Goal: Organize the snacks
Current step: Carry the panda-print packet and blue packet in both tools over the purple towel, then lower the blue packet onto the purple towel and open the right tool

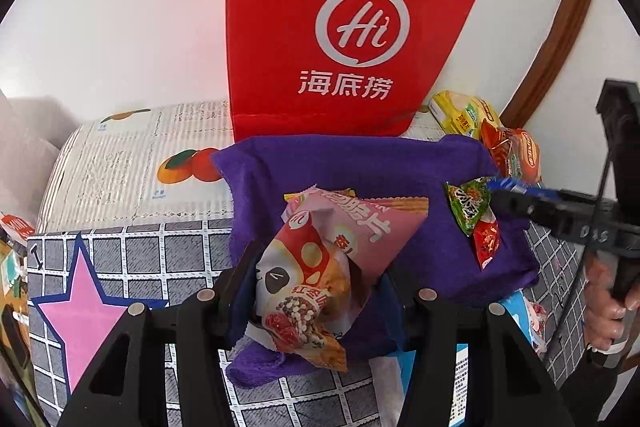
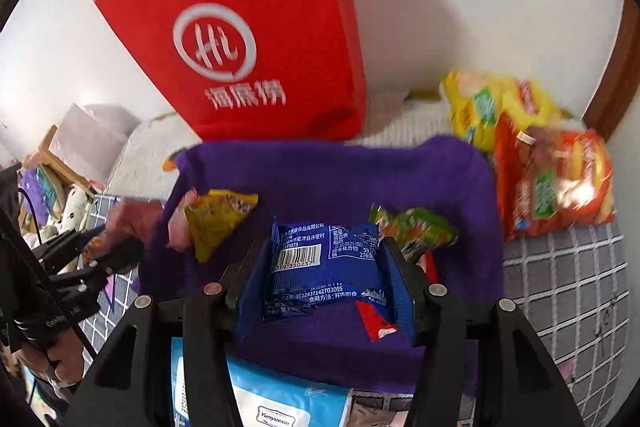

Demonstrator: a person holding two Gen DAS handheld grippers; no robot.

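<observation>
My left gripper (image 1: 316, 267) is shut on a red and white panda snack packet (image 1: 304, 291), held just above a purple cloth (image 1: 360, 163). A pink packet (image 1: 372, 227) lies on the cloth behind it. My right gripper (image 2: 324, 251) is shut on a blue snack packet (image 2: 320, 267) with a barcode, low over the same purple cloth (image 2: 320, 171). On the cloth lie a yellow packet (image 2: 216, 219), a green packet (image 2: 420, 227) and a small red packet (image 2: 376, 319). In the left wrist view, the right gripper (image 1: 520, 197) reaches in from the right beside the green packet (image 1: 468, 205).
A red paper bag (image 1: 340, 27) stands against the white wall behind the cloth. Yellow (image 2: 488, 103) and red (image 2: 560, 183) chip bags lie at the right. A blue and white tissue pack (image 2: 280, 399) sits at the cloth's near edge. The surface is a grey checked cover (image 1: 120, 255).
</observation>
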